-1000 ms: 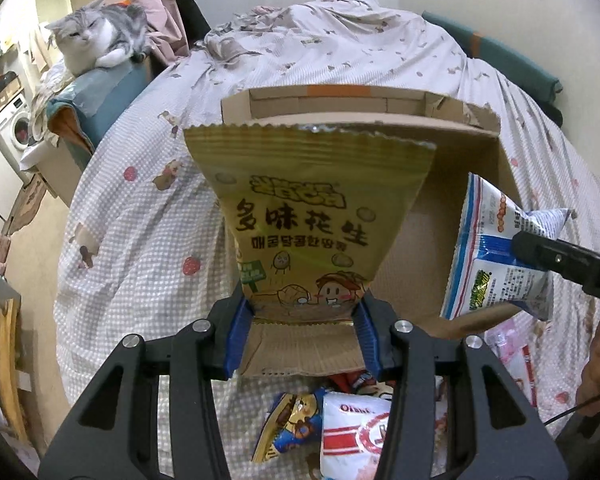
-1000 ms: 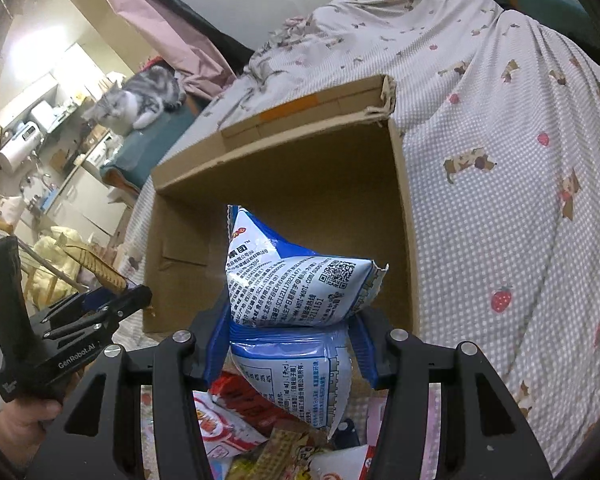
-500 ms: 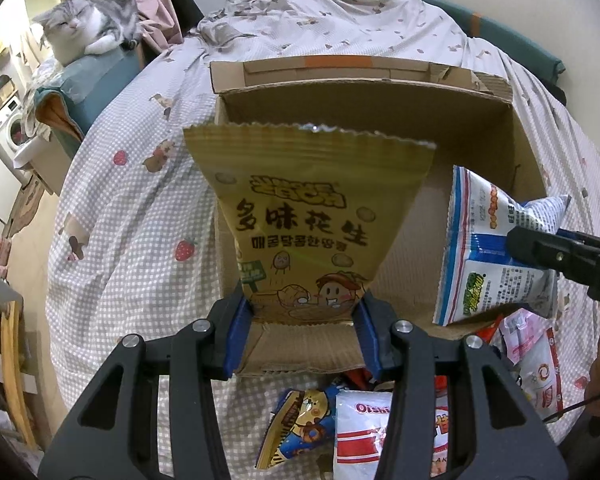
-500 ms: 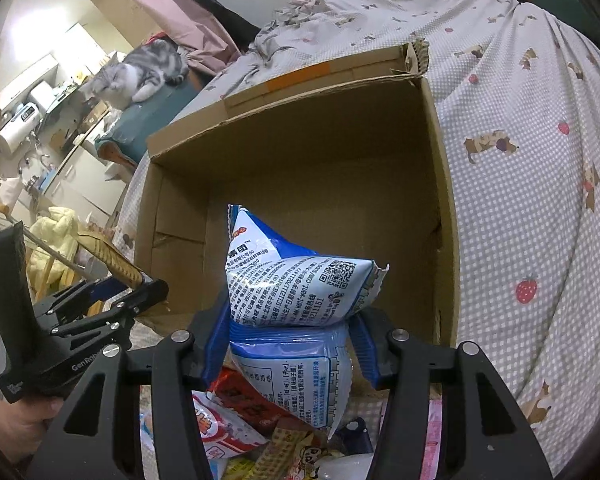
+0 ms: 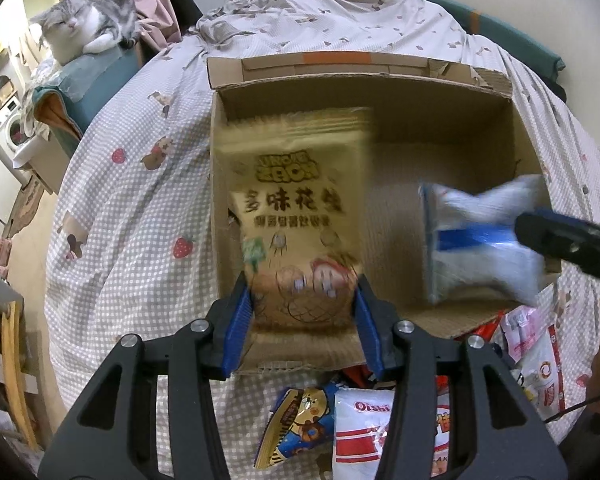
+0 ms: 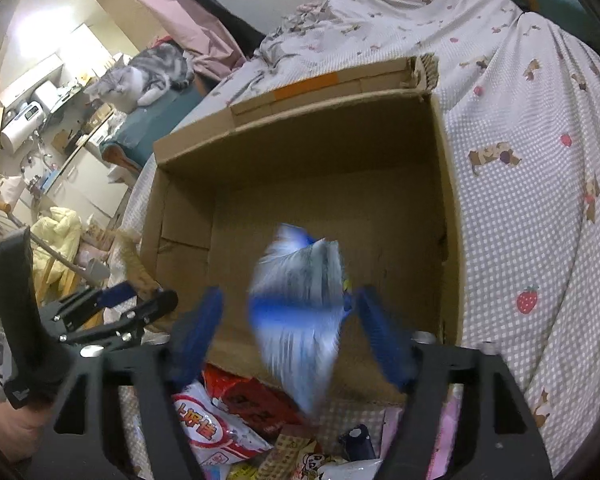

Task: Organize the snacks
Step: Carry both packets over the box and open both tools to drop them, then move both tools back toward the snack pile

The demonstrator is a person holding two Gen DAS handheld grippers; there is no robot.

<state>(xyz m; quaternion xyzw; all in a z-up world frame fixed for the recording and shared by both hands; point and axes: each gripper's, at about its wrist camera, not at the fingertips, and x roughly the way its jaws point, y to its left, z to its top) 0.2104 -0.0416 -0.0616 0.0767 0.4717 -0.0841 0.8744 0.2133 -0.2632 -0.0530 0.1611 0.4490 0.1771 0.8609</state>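
An open cardboard box (image 5: 440, 128) (image 6: 380, 200) lies on the bed. In the left wrist view my left gripper (image 5: 302, 312) has its jaws apart, and the tan peanut bag (image 5: 296, 216) between them is blurred and dropping into the box's left side. In the right wrist view my right gripper (image 6: 290, 320) is open wide, and the blue-and-white snack bag (image 6: 300, 316) (image 5: 484, 240) is blurred, loose between the fingers, falling over the box's near edge.
Several loose snack packs (image 5: 356, 424) (image 6: 224, 416) lie on the checked bedsheet (image 5: 140, 220) in front of the box. A grey cat (image 5: 88, 28) rests on a teal cushion at the far left. Furniture stands left of the bed.
Both grippers have opened and let go of their bags, which now fall blurred into the box. Both grippers have also moved closer over the box.
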